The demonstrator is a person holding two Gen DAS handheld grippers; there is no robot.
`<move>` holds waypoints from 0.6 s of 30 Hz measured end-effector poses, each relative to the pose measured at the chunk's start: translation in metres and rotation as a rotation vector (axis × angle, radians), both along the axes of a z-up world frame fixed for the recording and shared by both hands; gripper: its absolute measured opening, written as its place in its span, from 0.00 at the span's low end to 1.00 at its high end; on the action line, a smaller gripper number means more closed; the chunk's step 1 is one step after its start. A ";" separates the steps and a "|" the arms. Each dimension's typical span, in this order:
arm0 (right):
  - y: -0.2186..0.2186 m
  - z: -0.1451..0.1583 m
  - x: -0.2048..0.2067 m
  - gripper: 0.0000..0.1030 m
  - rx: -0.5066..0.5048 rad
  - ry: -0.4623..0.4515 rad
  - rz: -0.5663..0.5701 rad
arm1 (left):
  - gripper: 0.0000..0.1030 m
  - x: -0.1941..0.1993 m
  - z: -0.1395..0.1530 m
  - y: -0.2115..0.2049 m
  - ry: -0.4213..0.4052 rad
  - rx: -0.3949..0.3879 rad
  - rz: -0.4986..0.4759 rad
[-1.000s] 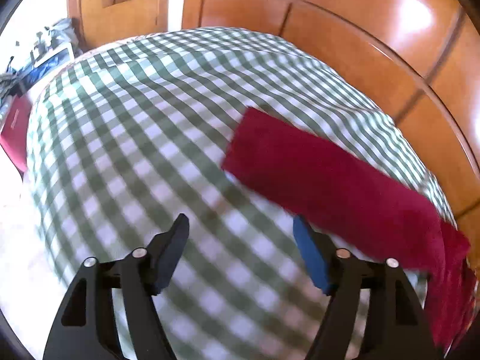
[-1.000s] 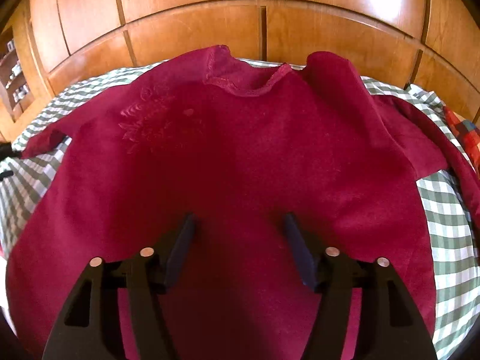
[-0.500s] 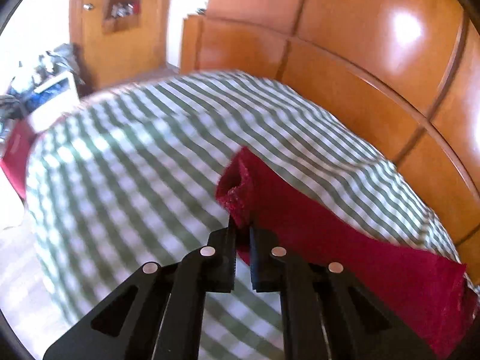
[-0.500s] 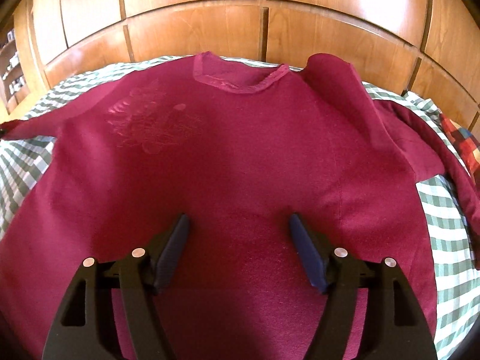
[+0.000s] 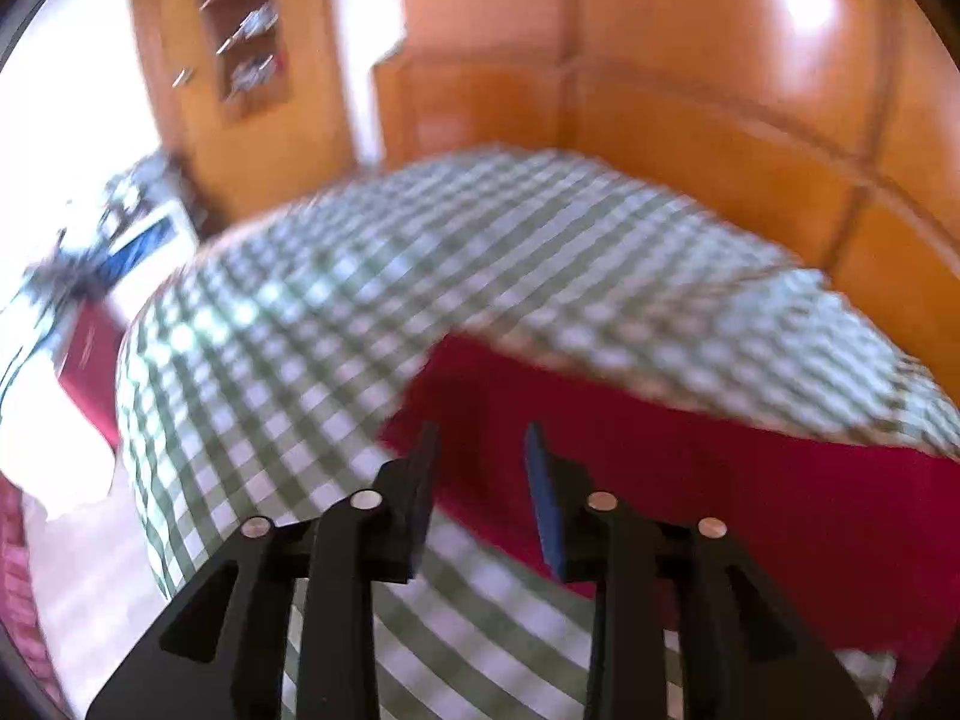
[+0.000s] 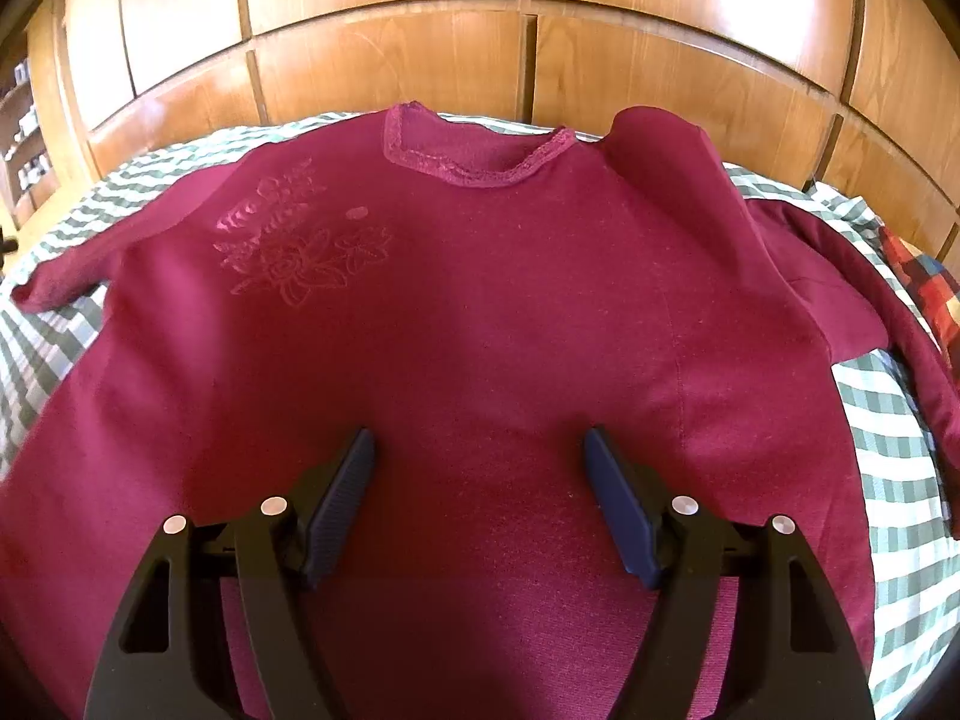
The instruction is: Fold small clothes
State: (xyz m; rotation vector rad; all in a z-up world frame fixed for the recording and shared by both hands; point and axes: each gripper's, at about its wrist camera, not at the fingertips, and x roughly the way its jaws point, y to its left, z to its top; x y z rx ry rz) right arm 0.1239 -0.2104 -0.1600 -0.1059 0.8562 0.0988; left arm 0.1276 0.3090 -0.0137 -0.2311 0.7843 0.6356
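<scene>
Left gripper [image 5: 480, 450] now parted narrowly, sleeve [image 5: 690, 468] let go at lower right; right gripper [image 6: 480, 450] wide above maroon shirt [image 6: 480, 312] mid-frame on checked bedspread [image 5: 360, 300]; sleeve fold likely unfinished.

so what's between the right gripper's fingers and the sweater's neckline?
Only the maroon sweater itself: bare front fabric runs from the open right gripper up to the neckline. The floral embroidery sits off left. Right wrist view.
</scene>
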 end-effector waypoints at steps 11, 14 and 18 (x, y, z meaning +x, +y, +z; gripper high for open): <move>-0.147 0.062 -0.047 0.64 0.009 -0.144 -0.379 | 0.51 -0.012 0.014 -0.242 -0.117 -0.151 -0.638; -0.208 0.059 -0.051 0.62 -0.092 -0.131 -0.534 | 0.51 -0.016 0.002 -0.305 -0.089 -0.161 -0.764; -0.267 0.035 -0.040 0.60 -0.140 -0.037 -0.629 | 0.56 -0.024 -0.016 -0.365 -0.039 -0.179 -0.892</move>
